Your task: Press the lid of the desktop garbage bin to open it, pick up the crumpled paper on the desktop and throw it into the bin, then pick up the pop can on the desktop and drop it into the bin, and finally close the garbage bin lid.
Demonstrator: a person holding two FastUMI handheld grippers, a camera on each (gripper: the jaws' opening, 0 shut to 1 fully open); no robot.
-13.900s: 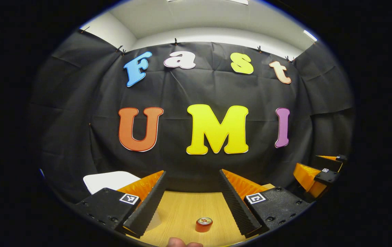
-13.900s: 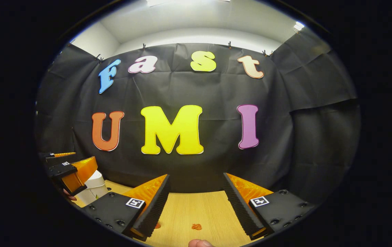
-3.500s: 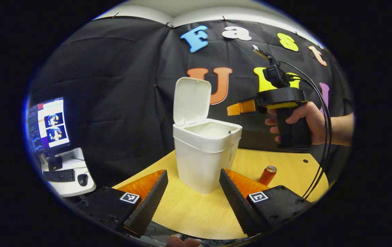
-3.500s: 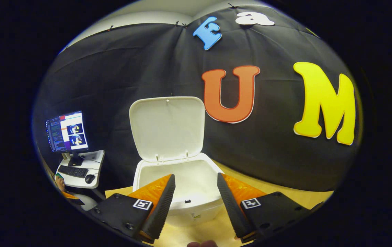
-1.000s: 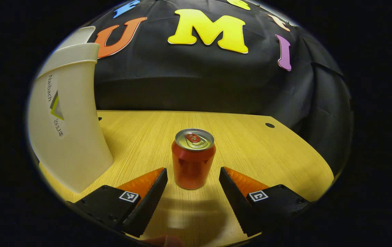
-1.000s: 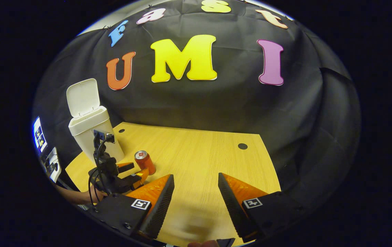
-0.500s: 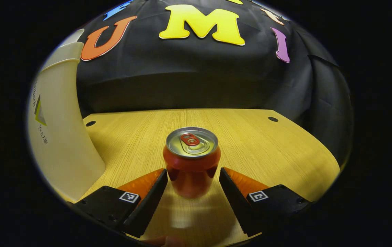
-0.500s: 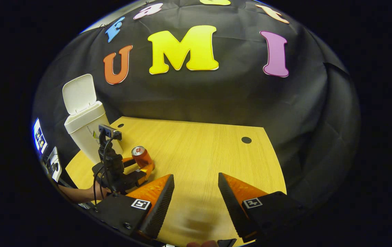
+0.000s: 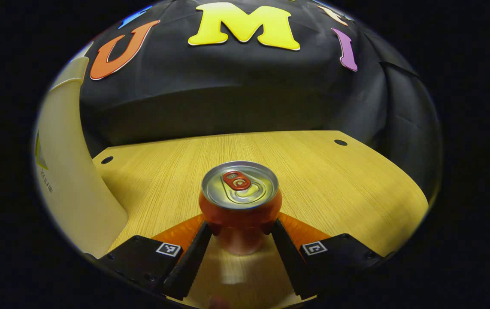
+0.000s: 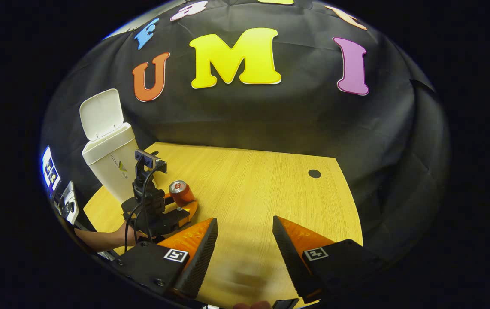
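Observation:
A red pop can (image 9: 240, 210) stands upright on the wooden table (image 9: 335, 180), right between the fingers of my left gripper (image 9: 240, 223). Both fingers have come in against its sides, so the gripper is shut on the can. In the right gripper view the same can (image 10: 178, 192) sits in the left gripper (image 10: 183, 201), beside the white bin (image 10: 112, 163), whose lid (image 10: 101, 113) stands open. The bin wall (image 9: 65, 171) rises close on the left in the left gripper view. My right gripper (image 10: 245, 225) is open above the table's near part, with nothing between its fingers.
A forearm (image 10: 99, 239) holds the left gripper at the table's left front edge. The tabletop has round cable holes (image 10: 314, 173) (image 9: 107, 160). A monitor (image 10: 49, 169) glows beyond the table's left side. Black cloth closes the back and right.
My left gripper has moved forward around the can and its fingers have drawn in onto the can's sides. The right gripper has hardly moved and stays open.

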